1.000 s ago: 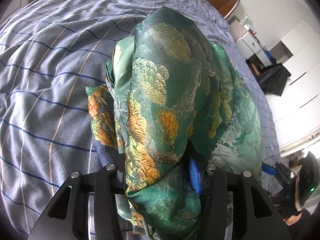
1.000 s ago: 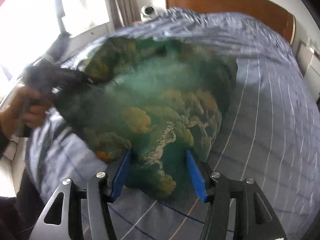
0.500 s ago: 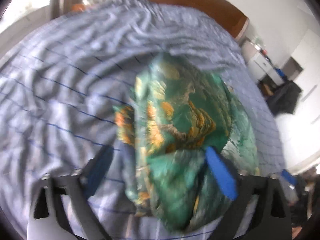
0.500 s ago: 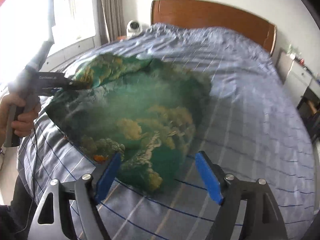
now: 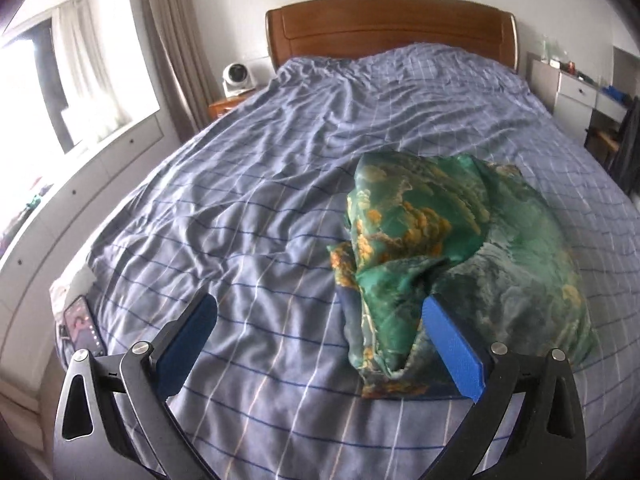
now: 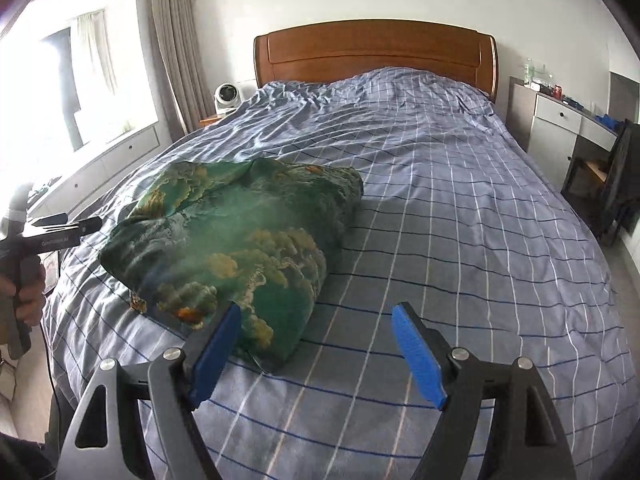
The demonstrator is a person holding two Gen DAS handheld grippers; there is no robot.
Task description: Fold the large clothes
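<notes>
Released since the earlier frames, the green patterned garment (image 5: 460, 264) is seen from the left wrist lying in a loose, folded heap on the blue checked bedspread (image 5: 248, 216), while the left gripper (image 5: 320, 336) is drawn back above it, jaws spread wide and nothing gripped; only its right pad overlaps the cloth's near edge in the picture. A fold is judged to have been laid, though the bundle looks puffy and may need flattening. A phone (image 5: 82, 322) is noted at the bed's left edge, a small fan (image 5: 237, 78) beside the wooden headboard (image 5: 392, 26). From the right wrist, the garment (image 6: 240, 240) is shown resting left of centre, and the right gripper (image 6: 316, 348) is held clear of it, jaws apart and empty. The left gripper (image 6: 86, 224) is glimpsed at the far left in the person's hand (image 6: 28, 300). Nothing is seen blocking the cloth; a dark chair (image 6: 616, 184) stands well apart.
</notes>
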